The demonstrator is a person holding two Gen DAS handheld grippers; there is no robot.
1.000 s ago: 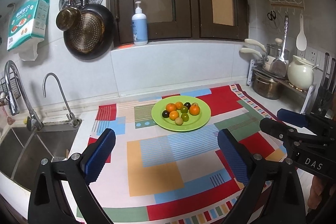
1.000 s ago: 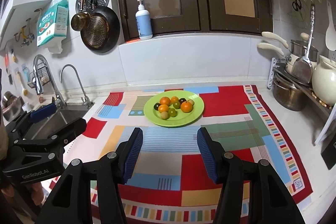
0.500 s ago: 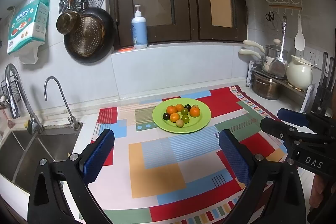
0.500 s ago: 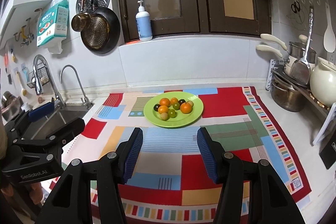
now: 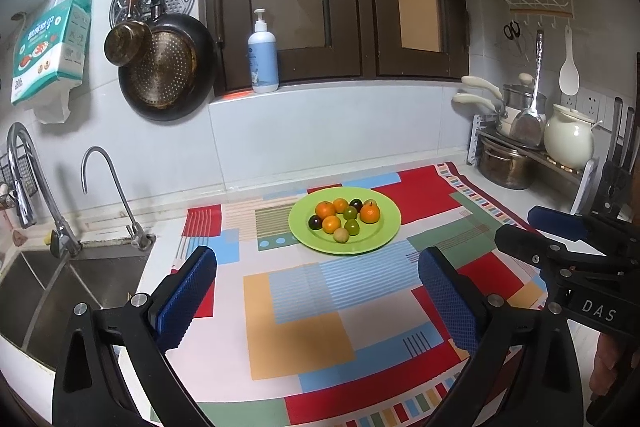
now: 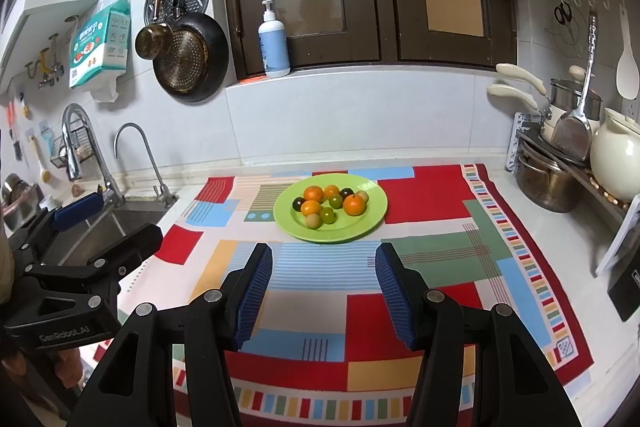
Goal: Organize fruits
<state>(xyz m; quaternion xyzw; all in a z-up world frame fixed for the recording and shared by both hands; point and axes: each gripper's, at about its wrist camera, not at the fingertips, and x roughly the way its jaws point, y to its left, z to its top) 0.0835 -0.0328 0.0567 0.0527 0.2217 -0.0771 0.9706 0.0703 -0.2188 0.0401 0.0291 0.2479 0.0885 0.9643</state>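
Countertop; "DAS" on right gripper.

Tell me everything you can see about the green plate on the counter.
The green plate is round, shallow and lime-coloured, glossy like plastic or glazed ware. It lies flat on the patchwork cloth, toward the wall end of the counter. It holds a cluster of small fruits: orange, green, dark and yellowish ones. Neither gripper touches it.
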